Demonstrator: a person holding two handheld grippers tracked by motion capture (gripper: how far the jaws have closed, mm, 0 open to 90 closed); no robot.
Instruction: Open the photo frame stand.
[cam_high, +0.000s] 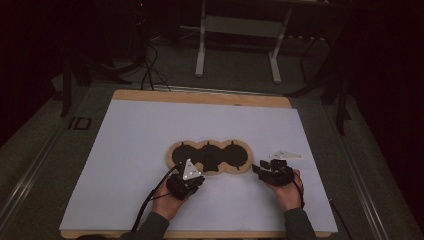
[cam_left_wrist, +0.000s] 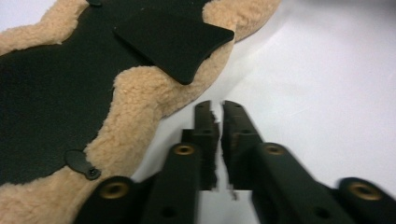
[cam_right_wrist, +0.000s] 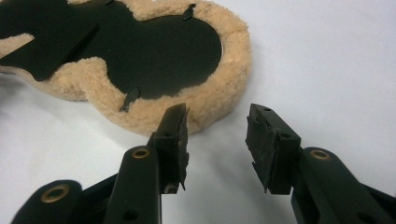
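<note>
A three-lobed pad (cam_high: 209, 156) with a tan fleece rim (cam_left_wrist: 135, 93) and a black inner face lies in the middle of the white sheet (cam_high: 150, 125). A loose black flap (cam_left_wrist: 175, 39) rests raised over one lobe. Small black tabs (cam_right_wrist: 130, 99) sit on the rim. My left gripper (cam_high: 196, 179) is shut, its tips (cam_left_wrist: 215, 109) just off the pad's near edge and nothing between them. My right gripper (cam_high: 260, 170) stands open at the pad's right end (cam_right_wrist: 224, 88). Its jaws (cam_right_wrist: 215, 123) hold nothing and stop short of the fleece.
The white sheet covers a wooden board (cam_high: 200, 97) whose far edge shows. Beyond the board stands a white desk frame (cam_high: 237, 40), with cables (cam_high: 150, 70) on the dark floor. Bare sheet surrounds the pad on all sides.
</note>
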